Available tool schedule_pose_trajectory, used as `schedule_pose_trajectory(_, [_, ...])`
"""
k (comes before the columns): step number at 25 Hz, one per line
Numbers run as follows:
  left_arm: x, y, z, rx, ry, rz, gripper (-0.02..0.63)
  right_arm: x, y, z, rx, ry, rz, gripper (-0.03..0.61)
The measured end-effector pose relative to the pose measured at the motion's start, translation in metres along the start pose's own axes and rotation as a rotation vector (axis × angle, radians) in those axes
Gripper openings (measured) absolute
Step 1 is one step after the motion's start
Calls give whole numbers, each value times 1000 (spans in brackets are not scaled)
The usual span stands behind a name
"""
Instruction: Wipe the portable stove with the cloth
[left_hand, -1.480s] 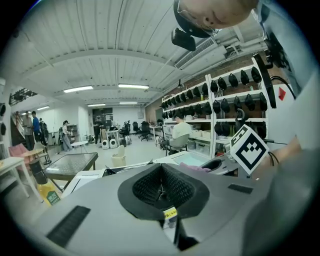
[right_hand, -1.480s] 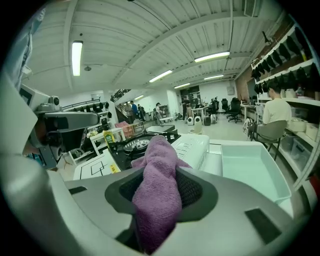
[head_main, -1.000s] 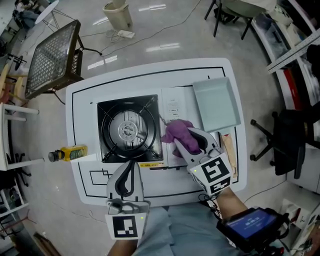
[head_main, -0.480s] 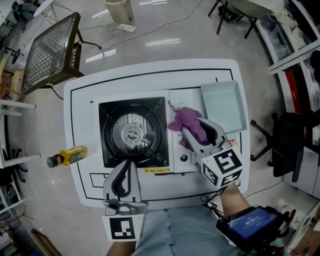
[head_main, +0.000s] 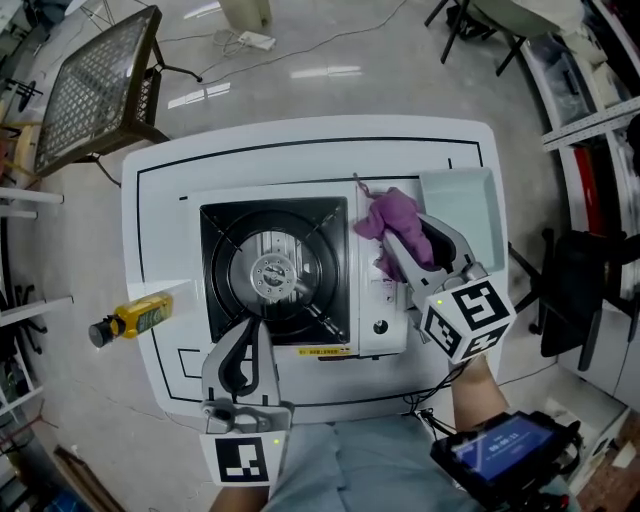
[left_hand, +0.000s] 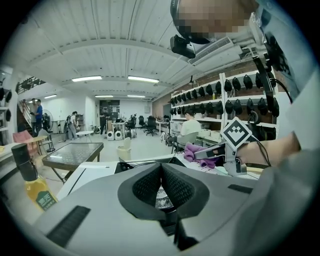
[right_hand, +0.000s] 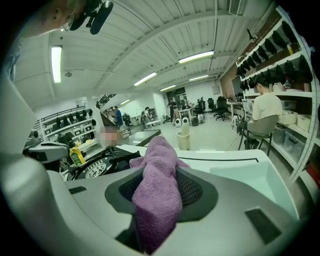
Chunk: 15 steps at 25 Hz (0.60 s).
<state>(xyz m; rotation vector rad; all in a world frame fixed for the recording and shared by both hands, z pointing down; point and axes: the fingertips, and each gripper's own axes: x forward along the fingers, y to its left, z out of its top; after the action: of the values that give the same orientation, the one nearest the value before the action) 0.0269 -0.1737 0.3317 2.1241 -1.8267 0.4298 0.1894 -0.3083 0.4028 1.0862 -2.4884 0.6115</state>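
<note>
Two hand-held grippers are seen over a white table (head_main: 165, 215). At the far left, a yellow oil bottle (head_main: 132, 317) is found by the table's edge, well apart from the work. The left gripper (head_main: 254, 330) is held at the near edge of the portable stove (head_main: 300, 215), and its jaws are brought together with nothing between them. The stove is set in the middle of the table, with the black burner well on the left and the white control panel on the right.

Over the far end of that panel, the purple cloth (head_main: 393, 213) is pinched firmly in the right gripper (head_main: 410, 238). A fold is drawn deep between the jaws and a loose lump is left beyond the tips. Whether the lump is pressed on the surface cannot be told. Just to its right, a pale tray (head_main: 470, 200) is placed.

The cloth is judged soft, light and limp, so it is best gripped by a gathered fold, as it is here. Its pile could be snagged by the burner's prongs. The stove is judged rigid, though it might be slid on the smooth table and could be steadied at its near rim.
</note>
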Motion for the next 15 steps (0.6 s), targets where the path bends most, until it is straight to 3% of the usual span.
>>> schedule_pose_trajectory(15, [-16,33,7,-48,-19,59,18,49,-23,34,-69,46,-54,166])
